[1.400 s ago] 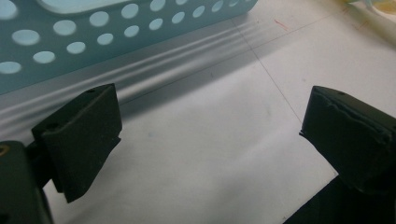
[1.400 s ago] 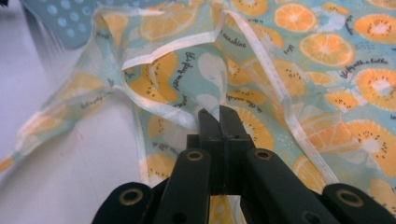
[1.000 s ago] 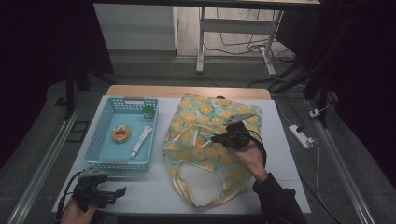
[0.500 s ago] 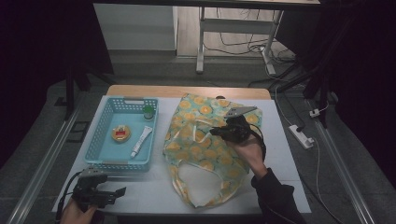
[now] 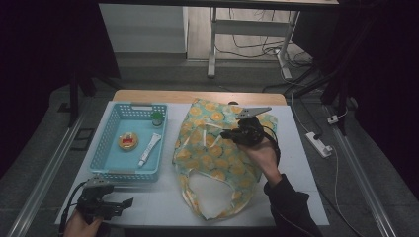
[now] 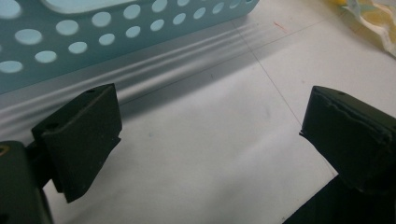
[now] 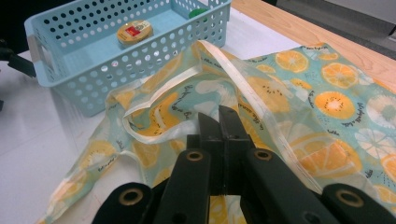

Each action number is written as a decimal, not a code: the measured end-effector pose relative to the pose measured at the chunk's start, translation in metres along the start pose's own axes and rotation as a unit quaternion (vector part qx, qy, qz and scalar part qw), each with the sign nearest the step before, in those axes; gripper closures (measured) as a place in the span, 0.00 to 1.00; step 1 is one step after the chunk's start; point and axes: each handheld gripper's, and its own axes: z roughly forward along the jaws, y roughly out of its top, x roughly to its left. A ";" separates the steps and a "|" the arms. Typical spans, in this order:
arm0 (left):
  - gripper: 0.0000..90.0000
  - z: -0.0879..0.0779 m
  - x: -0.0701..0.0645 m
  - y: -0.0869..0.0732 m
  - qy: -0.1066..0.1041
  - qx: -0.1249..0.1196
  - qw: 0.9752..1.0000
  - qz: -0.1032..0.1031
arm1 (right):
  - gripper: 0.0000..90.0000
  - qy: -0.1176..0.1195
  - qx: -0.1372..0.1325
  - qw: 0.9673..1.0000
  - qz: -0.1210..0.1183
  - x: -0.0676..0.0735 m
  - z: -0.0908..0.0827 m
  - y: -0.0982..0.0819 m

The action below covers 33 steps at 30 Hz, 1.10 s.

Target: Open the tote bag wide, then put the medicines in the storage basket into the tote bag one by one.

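A fabric bag [image 5: 217, 158] printed with orange slices lies flat on the white table, its opening toward the person. My right gripper [image 5: 226, 134] hovers over the bag's upper middle, pointing left. In the right gripper view its jaws [image 7: 218, 116] are shut above the fabric [image 7: 327, 93], beside a raised pale handle strap [image 7: 233, 74]; I see no cloth between the tips. My left gripper [image 5: 123, 203] rests at the table's front left corner. Its jaws [image 6: 210, 135] stand open over bare table, just in front of the blue basket [image 6: 140, 28].
The blue perforated basket [image 5: 111, 173] sits left of the bag and holds a round yellow tin [image 5: 127, 141], a white tube [image 5: 149, 149] and a green-capped item [image 5: 157, 117]. A wooden strip [image 5: 197, 96] edges the far side. A power strip [image 5: 318, 144] lies on the floor at right.
My right hand and its shut gripper have lifted a little above the bag and drifted slightly toward the far side. The left gripper has stayed put.
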 end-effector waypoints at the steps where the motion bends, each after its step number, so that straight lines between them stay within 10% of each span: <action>1: 0.06 0.000 0.000 0.000 0.000 0.000 1.000 0.000 | 1.00 -0.001 0.000 1.000 0.000 0.000 0.000 0.001; 33: 0.01 -0.005 -0.002 0.000 0.009 -0.016 1.000 0.001 | 1.00 -0.004 0.007 1.000 -0.008 0.000 -0.001 -0.003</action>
